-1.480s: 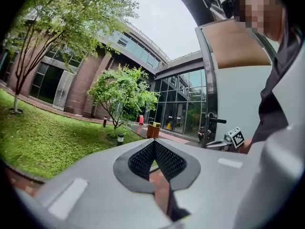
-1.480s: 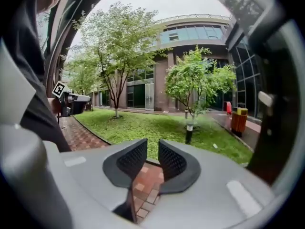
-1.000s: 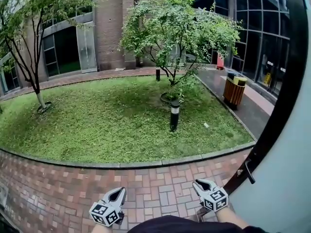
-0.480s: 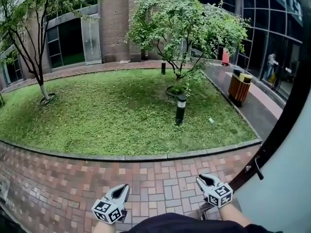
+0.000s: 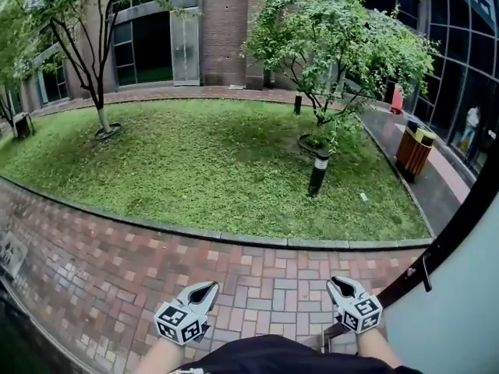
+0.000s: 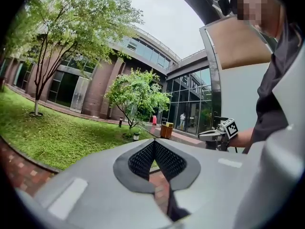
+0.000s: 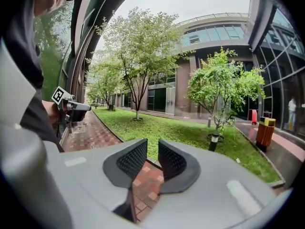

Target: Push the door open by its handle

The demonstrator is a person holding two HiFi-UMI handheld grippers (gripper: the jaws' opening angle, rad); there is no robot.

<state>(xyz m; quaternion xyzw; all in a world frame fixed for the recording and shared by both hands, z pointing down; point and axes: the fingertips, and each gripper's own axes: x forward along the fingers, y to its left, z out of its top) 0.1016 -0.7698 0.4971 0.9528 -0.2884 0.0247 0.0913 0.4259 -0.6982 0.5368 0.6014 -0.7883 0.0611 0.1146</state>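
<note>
The door (image 5: 460, 310) stands swung open at the right of the head view, a pale panel with a black edge (image 5: 460, 223). A small dark handle (image 5: 426, 272) sticks out of that edge. My right gripper (image 5: 343, 285) hovers low over the brick paving, left of the door edge and apart from the handle; its jaws stand open with nothing between them (image 7: 152, 144). My left gripper (image 5: 204, 293) is further left at the same height, its pads meeting at the tips, shut on nothing (image 6: 154, 142). Each gripper shows in the other's view: the right gripper (image 6: 209, 135) and the left gripper (image 7: 76, 109).
Red brick paving (image 5: 257, 275) runs ahead to a stone kerb (image 5: 234, 238) round a lawn (image 5: 210, 170). A black bollard light (image 5: 317, 172), trees (image 5: 335, 45) and a wooden bin (image 5: 413, 153) stand beyond. A person (image 5: 471, 127) stands far off by the glass front.
The head view has swung left, so the door edge and handle have slid toward the right edge. Both grippers have drifted slightly right and forward over the bricks, with their jaws unchanged.
</note>
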